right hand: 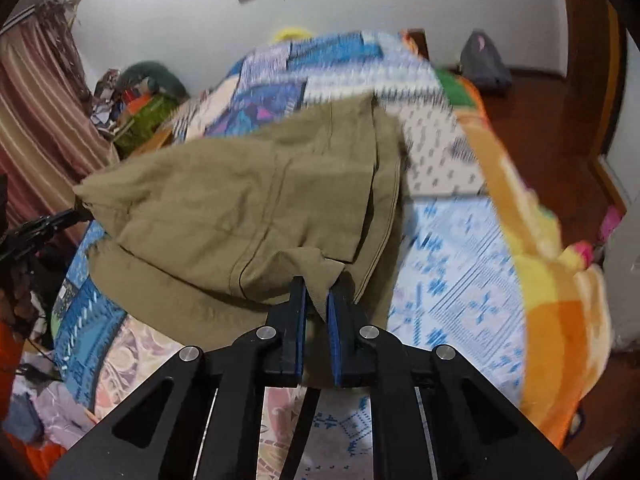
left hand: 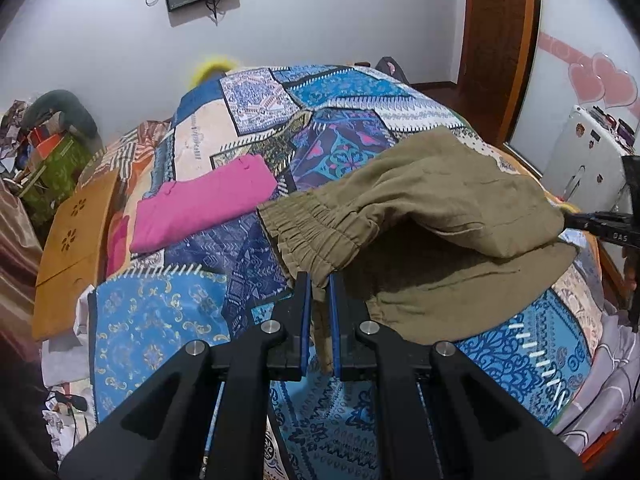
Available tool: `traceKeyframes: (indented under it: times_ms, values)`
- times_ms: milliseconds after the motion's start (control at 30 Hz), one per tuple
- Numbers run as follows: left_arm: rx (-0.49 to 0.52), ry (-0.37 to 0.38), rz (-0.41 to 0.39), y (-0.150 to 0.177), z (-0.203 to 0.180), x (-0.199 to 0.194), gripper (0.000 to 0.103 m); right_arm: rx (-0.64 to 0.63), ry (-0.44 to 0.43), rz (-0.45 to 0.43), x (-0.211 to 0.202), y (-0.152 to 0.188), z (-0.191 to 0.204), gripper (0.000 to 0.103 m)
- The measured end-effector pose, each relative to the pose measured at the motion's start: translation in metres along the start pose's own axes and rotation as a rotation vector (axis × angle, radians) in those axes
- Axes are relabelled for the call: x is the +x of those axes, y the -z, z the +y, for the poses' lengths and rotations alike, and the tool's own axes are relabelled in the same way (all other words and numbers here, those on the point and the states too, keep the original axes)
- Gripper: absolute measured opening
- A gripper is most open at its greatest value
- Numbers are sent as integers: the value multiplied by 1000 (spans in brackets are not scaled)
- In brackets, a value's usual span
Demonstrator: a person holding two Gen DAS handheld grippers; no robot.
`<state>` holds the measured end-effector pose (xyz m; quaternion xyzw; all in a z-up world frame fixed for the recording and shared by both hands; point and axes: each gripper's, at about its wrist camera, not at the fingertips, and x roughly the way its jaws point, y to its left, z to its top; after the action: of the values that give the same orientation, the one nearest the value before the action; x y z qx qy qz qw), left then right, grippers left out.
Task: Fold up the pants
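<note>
Olive-green pants (left hand: 432,216) lie partly lifted over the patchwork bed cover (left hand: 160,320). My left gripper (left hand: 319,280) is shut on the pants at the gathered elastic waistband (left hand: 308,232). My right gripper (right hand: 317,285) is shut on the pants' other end (right hand: 240,200), and it shows at the right edge of the left wrist view (left hand: 600,224). The cloth hangs between the two grippers, doubled over itself above the bed. The right wrist view is blurred by motion.
A folded pink garment (left hand: 204,204) lies on the bed to the left of the pants. A wooden board (left hand: 72,240) leans at the bed's left side. An orange and yellow blanket (right hand: 552,280) lies along the bed's right edge. Clutter and boxes (left hand: 48,152) stand at the far left.
</note>
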<state>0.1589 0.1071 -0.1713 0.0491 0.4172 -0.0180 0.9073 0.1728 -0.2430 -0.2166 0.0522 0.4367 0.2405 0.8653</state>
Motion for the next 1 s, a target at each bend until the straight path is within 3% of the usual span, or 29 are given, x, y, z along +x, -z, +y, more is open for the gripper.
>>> traceKeyframes:
  times_ms: [133,267,533,767,867,1000]
  values:
    - [10,2,-32,-6,-4,-11,8,-31,14,-94,-33,-12,5,7]
    - [26,0,-50,-4,-10,-20,8,-42,16,-132,-52,-14,6,7]
    - [-14,41,42,24,-8,-8,8,5,27,-85,-44,5,-2,7]
    - [-51,18,101,45,1,5,8,9,51,-22,-31,26,-2,8]
    - [-83,9,103,46,9,3,8,60,69,25,-24,30,-9,13]
    - [-129,9,54,36,17,-10,8,60,156,51,-29,27,-13,17]
